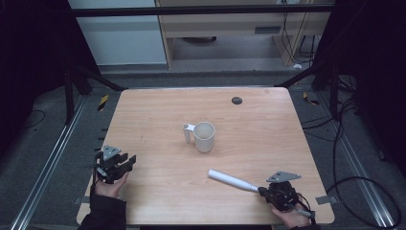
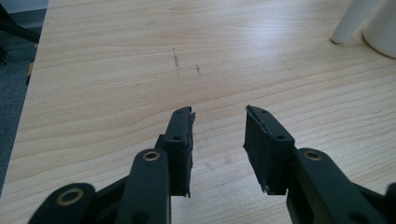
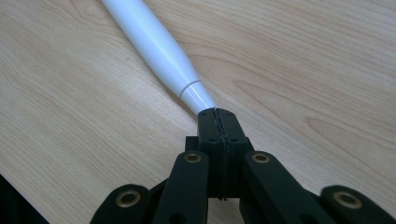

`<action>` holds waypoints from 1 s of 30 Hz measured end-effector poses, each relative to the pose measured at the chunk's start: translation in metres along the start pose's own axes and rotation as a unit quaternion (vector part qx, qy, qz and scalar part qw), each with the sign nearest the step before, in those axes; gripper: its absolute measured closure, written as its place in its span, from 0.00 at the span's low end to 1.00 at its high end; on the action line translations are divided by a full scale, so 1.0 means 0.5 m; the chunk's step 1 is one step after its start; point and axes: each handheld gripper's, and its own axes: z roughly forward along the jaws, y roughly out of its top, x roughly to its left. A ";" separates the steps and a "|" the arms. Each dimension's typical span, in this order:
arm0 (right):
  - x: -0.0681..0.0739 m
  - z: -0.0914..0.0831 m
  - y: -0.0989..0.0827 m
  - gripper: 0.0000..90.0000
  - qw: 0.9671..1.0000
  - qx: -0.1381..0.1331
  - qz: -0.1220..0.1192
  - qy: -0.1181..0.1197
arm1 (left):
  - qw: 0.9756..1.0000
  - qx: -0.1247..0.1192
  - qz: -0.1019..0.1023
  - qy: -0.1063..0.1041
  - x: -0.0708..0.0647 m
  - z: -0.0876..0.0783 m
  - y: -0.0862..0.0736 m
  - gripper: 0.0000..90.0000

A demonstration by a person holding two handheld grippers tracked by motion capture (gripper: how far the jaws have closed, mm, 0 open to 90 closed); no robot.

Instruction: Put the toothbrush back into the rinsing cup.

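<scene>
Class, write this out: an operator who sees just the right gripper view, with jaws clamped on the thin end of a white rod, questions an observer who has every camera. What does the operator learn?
Operator: What lies beyond the white rod in my right gripper?
Observer: A white mug stands upright at mid-table, apart from the rod's far end.
Operator: Which way is its handle?
Observer: It points left in the high view, away from the rod.
Operator: And the left gripper?
Observer: It sits near the table's left edge, jaws apart, nothing between them.
</scene>
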 end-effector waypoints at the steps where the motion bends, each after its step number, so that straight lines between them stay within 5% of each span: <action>1: -0.001 0.000 0.000 1.00 1.000 0.003 0.001 -0.002 | 1.000 -0.001 0.000 0.000 0.000 0.000 0.000 0.68; 30: -0.015 0.014 0.010 1.00 0.999 0.007 0.011 -0.040 | 1.000 -0.001 0.005 0.005 -0.002 0.000 0.001 0.68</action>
